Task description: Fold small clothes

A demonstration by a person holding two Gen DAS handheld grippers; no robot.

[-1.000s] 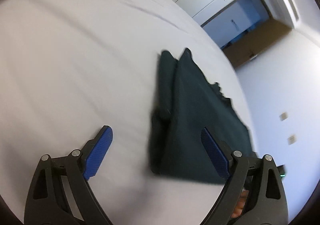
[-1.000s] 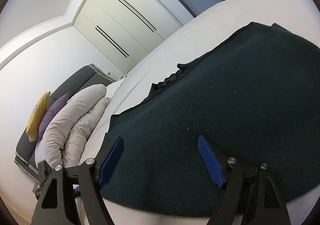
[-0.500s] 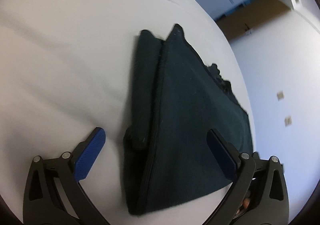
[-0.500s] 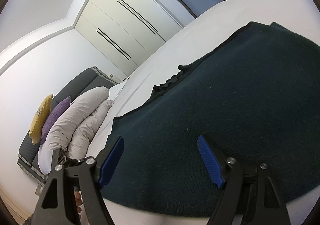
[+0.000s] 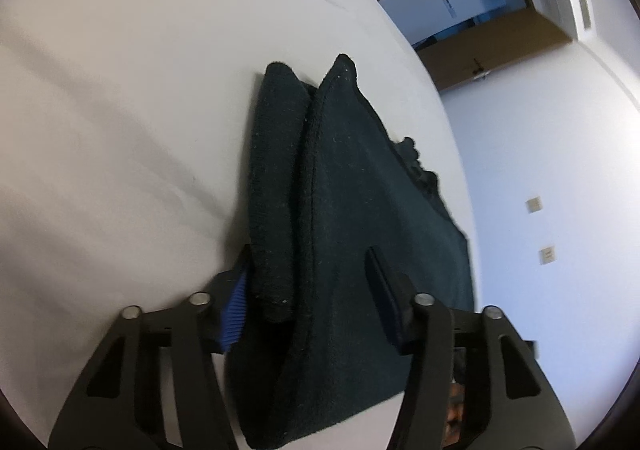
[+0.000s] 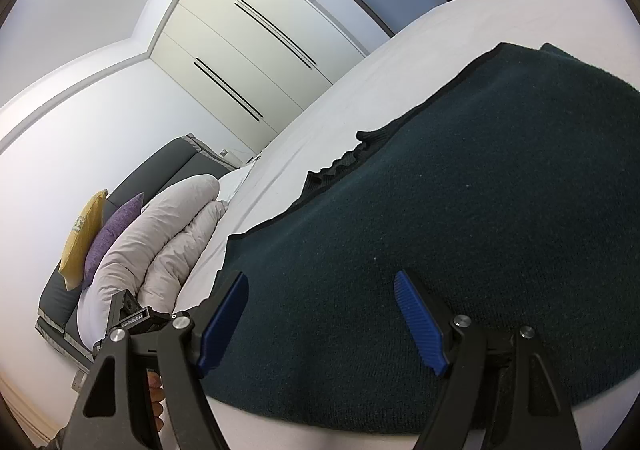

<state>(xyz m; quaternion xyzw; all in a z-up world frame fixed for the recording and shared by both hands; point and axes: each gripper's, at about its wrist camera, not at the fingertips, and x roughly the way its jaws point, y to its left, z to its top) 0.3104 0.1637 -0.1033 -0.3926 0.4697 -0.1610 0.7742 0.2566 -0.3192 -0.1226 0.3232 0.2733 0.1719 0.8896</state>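
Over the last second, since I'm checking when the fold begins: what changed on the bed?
The left gripper moved in from the bare sheet onto the dark green garment; its jaws are closing, with the folded edge between them. The right gripper stayed open over the garment, which did not shift on the white bed.

We saw a white-sheeted bed carrying a dark green knit garment, partly folded, and pale bunched pillows lying well apart near its head.
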